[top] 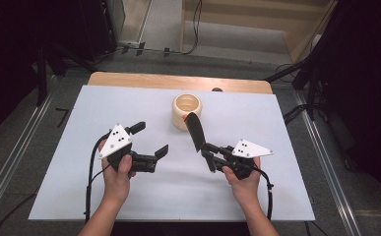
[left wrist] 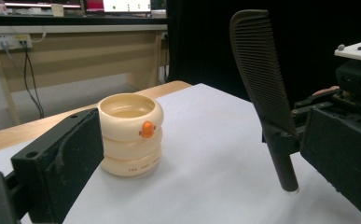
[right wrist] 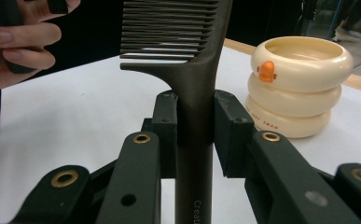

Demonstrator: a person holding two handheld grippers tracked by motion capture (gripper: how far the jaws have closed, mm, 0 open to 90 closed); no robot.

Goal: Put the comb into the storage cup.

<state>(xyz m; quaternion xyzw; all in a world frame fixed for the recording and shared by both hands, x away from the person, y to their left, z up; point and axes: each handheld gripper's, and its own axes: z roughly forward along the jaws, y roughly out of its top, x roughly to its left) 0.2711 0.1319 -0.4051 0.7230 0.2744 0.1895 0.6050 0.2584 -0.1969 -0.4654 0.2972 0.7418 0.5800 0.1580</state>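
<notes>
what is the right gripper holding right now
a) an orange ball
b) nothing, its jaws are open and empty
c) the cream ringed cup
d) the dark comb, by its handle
d: the right gripper has its jaws closed on the handle of the dark comb, whose teeth stand up above them, while the cream ringed cup sits apart on the white table.

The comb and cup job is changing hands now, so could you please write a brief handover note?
Right gripper: shut on the comb at its handle, teeth end up, held above the table.
Left gripper: open, holding nothing, off to the left of the comb.
Cup: cream, ringed, upright near the table's far edge, apparently empty.
Done: comb picked up.
Left: probably stand the comb in the cup; the handle end is not yet over the opening.
</notes>
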